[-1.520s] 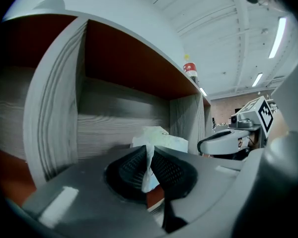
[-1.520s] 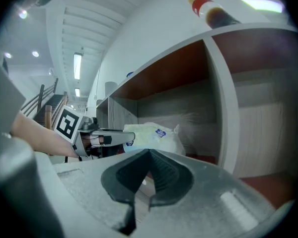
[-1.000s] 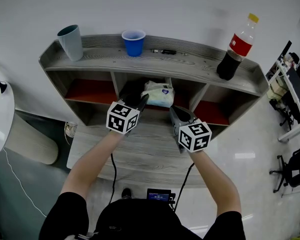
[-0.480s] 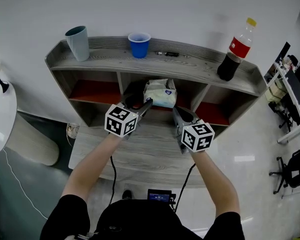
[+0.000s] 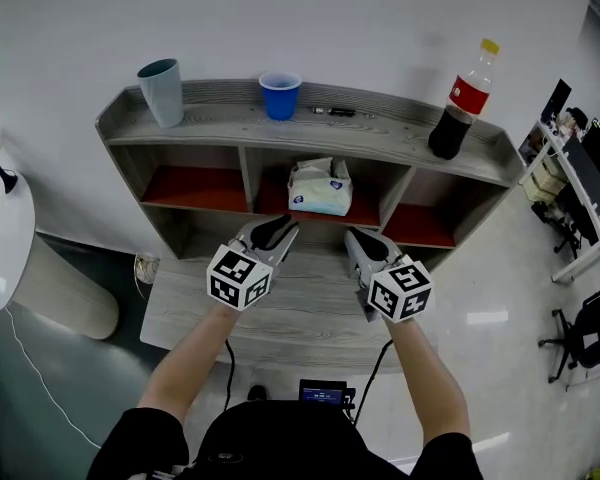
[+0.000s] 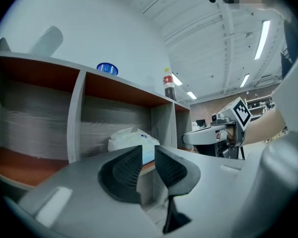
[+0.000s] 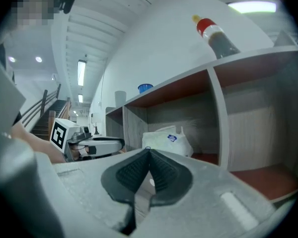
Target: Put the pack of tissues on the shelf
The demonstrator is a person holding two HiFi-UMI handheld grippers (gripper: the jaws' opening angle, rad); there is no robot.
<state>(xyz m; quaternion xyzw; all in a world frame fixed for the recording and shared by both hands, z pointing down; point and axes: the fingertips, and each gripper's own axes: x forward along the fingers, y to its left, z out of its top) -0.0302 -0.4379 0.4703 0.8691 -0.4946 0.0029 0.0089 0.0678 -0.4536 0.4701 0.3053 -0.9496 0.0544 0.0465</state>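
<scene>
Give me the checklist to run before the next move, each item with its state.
1. Pack of tissues lies in the middle compartment of the shelf: ok.
2. Left gripper is free of the pack; its jaws have just been closing and stand slightly apart with nothing between them: ok.
3. Right gripper has its jaws together and empty: ok.
4. Both grippers are outside the compartment: ok.
5. Pack touches the compartment's back wall: cannot tell.
</scene>
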